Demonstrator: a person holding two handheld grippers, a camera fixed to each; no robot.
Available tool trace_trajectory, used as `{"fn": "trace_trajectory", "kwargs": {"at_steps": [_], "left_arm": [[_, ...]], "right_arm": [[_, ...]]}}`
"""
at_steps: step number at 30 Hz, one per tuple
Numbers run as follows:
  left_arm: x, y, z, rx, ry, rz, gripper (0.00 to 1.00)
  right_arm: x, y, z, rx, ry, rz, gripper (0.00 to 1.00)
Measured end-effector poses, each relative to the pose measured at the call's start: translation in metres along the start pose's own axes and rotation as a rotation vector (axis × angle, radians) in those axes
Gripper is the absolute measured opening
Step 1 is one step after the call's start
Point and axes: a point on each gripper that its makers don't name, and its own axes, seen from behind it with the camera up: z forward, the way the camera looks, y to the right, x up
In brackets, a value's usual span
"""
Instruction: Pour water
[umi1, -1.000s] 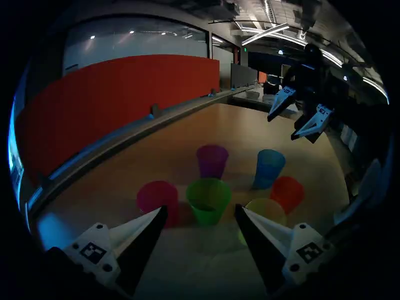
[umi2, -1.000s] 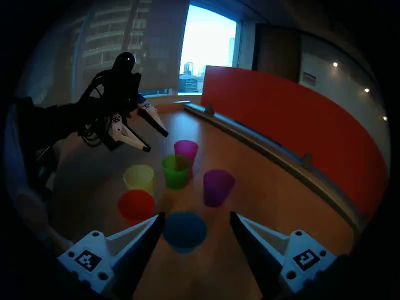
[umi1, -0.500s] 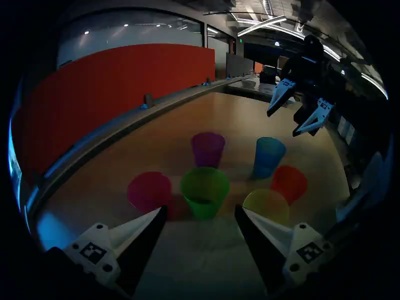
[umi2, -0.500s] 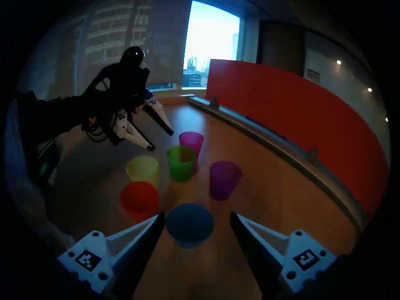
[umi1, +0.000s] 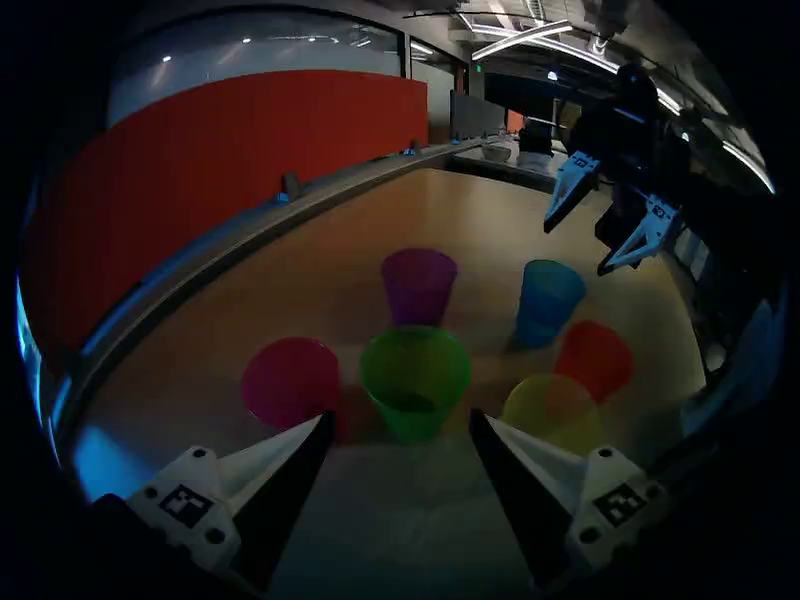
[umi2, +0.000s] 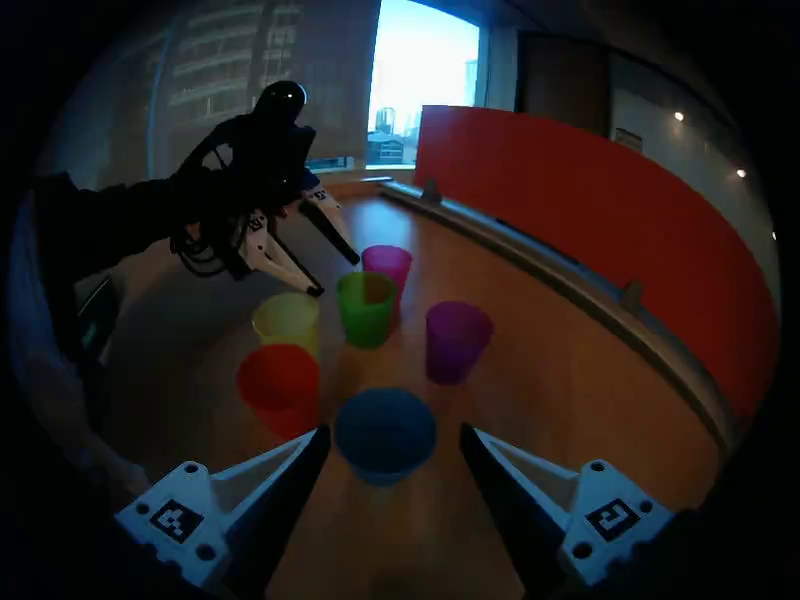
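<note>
Ahead of the spread, empty fingers (umi1: 285, 465) of the left gripper (umi1: 400, 414) sits the green cup (umi1: 415, 372), apparently lined up for grasping; the right gripper (umi2: 393, 429), equally spread and empty, frames the blue cup (umi2: 385, 436).

Left gripper view: pink cup (umi1: 290, 375) has its lower rt corner behind a finger (umi1: 290, 465) of the left gripper (umi1: 400, 417). The yellow cup (umi1: 555, 410) has its lower left behind the other finger. Base of orange cup (umi1: 597, 355) is behind the yellow rim; foot of purple cup (umi1: 418, 285) is behind green cup (umi1: 415, 378). Dark patch in the green cup's bottom: liquid or shadow, can't tell. The right gripper (umi1: 575, 250) is far off, its holder lost in the dark.

Right gripper view: pink cup part-hidden by green, yellow's base by orange. The arm (umi2: 120, 230) is just a dark shape. Each view's own gripper body is cut off at the bottom edge.
</note>
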Motion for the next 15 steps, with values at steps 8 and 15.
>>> {"fn": "trace_trajectory", "kwargs": {"at_steps": [8, 15], "left_arm": [[0.001, 0.003, 0.014, -0.016, -0.018, 0.017, 1.0], [0.004, 0.003, 0.023, -0.024, -0.026, 0.026, 1.0]], "right_arm": [[-0.01, -0.004, 0.008, 0.014, -0.023, 0.001, 1.0], [-0.018, -0.007, 0.018, 0.021, -0.039, -0.007, 1.0]]}}
